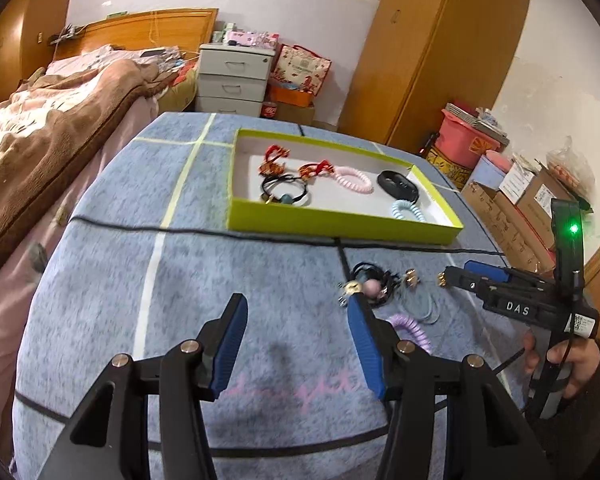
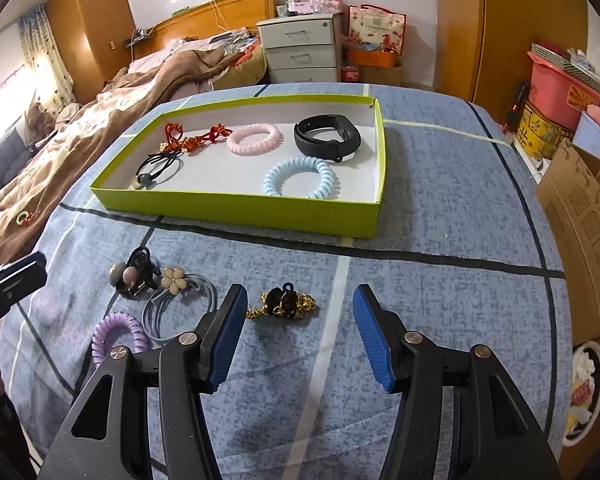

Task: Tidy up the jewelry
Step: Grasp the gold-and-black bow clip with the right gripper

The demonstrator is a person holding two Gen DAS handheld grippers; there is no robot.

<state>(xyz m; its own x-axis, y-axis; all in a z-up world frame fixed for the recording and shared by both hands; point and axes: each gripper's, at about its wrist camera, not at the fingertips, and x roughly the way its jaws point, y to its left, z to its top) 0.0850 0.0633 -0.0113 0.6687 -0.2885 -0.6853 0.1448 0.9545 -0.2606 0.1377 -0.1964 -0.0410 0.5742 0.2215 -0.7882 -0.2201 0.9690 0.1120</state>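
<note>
A lime-green box (image 2: 236,210) (image 1: 340,226) on the blue cloth holds a pink coil tie (image 2: 254,139), a light-blue coil tie (image 2: 300,178), a black wristband (image 2: 327,136), red knotted cords (image 2: 192,138) and a black beaded tie (image 2: 156,170). Loose in front lie a gold-and-black chain piece (image 2: 284,304), a flower hair tie (image 2: 175,278), a black beaded clip (image 2: 134,274) and a purple coil tie (image 2: 118,338) (image 1: 410,328). My right gripper (image 2: 300,320) is open just above the chain piece. My left gripper (image 1: 296,328) is open and empty over bare cloth, left of the loose pile.
A black cable (image 1: 180,230) crosses the cloth in front of the box. A bed (image 2: 100,120) lies to the left, white drawers (image 2: 300,52) at the back, and cardboard boxes (image 2: 580,216) and a pink bin (image 2: 560,84) to the right.
</note>
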